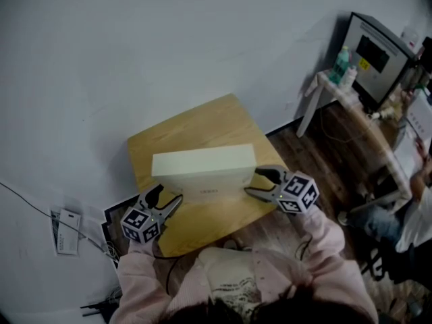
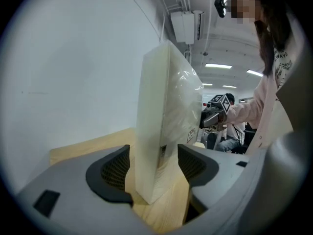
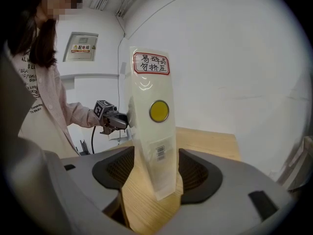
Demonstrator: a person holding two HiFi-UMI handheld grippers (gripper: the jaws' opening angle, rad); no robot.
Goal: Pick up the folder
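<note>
A white box folder (image 1: 202,171) stands upright on its long edge on the small wooden table (image 1: 202,123). My left gripper (image 1: 169,194) is at its left end and my right gripper (image 1: 254,181) at its right end. In the left gripper view the folder's end (image 2: 161,131) stands between the jaws of the left gripper (image 2: 154,168), with a gap at each pad. In the right gripper view the other end (image 3: 154,131), with a yellow dot and a red-framed label, stands between the jaws of the right gripper (image 3: 155,173), also clear of both pads. Both are open.
A white wall rises behind the table. At the right stands a white desk (image 1: 351,96) with a monitor (image 1: 378,56) and bottles, and a seated person (image 1: 412,201) beside it. Cables and a white card (image 1: 66,231) lie on the floor at the left.
</note>
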